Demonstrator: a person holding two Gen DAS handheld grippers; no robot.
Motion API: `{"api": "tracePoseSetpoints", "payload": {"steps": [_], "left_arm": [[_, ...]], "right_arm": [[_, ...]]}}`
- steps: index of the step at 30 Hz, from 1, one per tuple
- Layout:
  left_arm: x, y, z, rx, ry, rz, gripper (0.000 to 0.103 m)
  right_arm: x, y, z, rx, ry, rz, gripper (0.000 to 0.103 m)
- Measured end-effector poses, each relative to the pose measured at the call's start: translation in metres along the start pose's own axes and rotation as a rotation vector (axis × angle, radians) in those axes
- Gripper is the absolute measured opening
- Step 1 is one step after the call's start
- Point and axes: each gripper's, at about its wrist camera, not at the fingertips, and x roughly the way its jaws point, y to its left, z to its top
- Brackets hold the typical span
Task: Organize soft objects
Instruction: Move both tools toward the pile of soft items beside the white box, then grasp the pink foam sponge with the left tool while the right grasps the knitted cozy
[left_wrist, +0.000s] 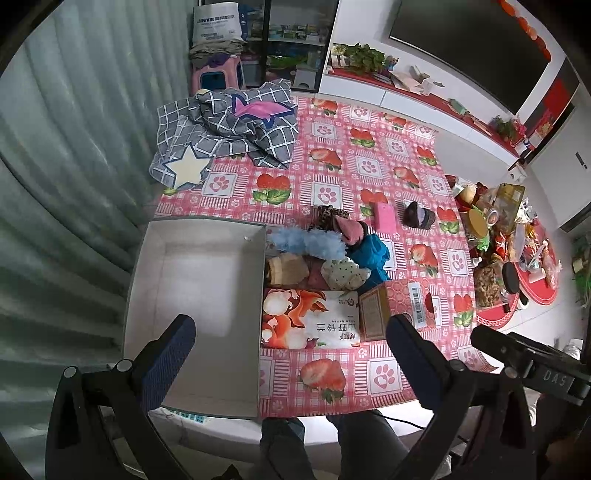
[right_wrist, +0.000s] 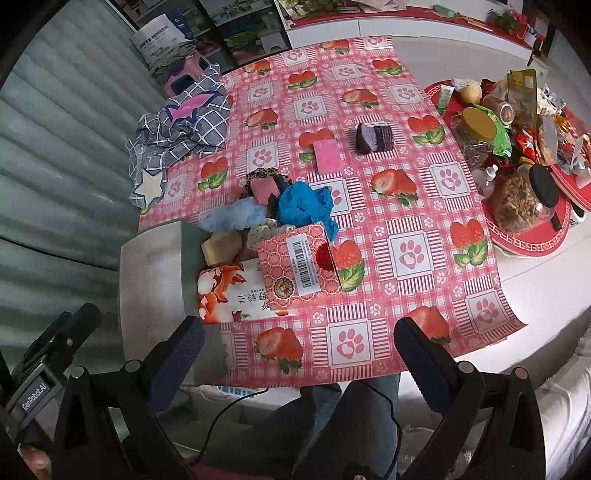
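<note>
i see both grippers spread and empty: left gripper (left_wrist: 291, 347) over the empty white cardboard box (left_wrist: 199, 295) at the counter's near-left edge, right gripper (right_wrist: 299, 350) above open pink strawberry-print cloth (right_wrist: 417, 258). heap of soft fabric pieces (left_wrist: 325, 254) lies just beside the box. bare cloth stretches far and right. left gripper's body reads "genrobot.ai".

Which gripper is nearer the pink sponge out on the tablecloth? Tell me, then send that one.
Right, by a modest margin. The right gripper hangs open near the table's front edge with the pink sponge almost straight ahead. The left gripper is open over the white box, further to the left.
</note>
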Motion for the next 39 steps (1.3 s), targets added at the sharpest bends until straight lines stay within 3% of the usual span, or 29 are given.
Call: {"api": "tracePoseSetpoints", "payload": {"steps": [9,12,19,26,30,39], "left_arm": [[0.001,-0.007,-0.018,0.004,-0.080,-0.013,0.103],[0.012,-0.007,-0.011,-0.010,0.039,-0.006,0.103],[0.032,-0.010,-0.012,-0.028,0.071,0.003,0.103],[0.059,-0.007,0.001,-0.053,0.094,0.072,0.103],[0.079,-0.013,0.017,-0.042,0.131,0.120,0.103],[0.141,-0.042,0.073,0.009,0.250,0.117,0.103]], "right_arm": [[0.003,0.001,-0.006,0.000,0.021,-0.021,0.103],[0.005,-0.002,-0.005,0.004,0.029,-0.027,0.103],[0.017,-0.012,0.005,0.006,0.068,-0.040,0.103],[0.042,-0.028,0.031,-0.003,0.133,-0.033,0.103],[0.059,-0.037,0.054,-0.010,0.158,-0.028,0.103],[0.100,-0.074,0.105,0.006,0.215,-0.024,0.103]]}}
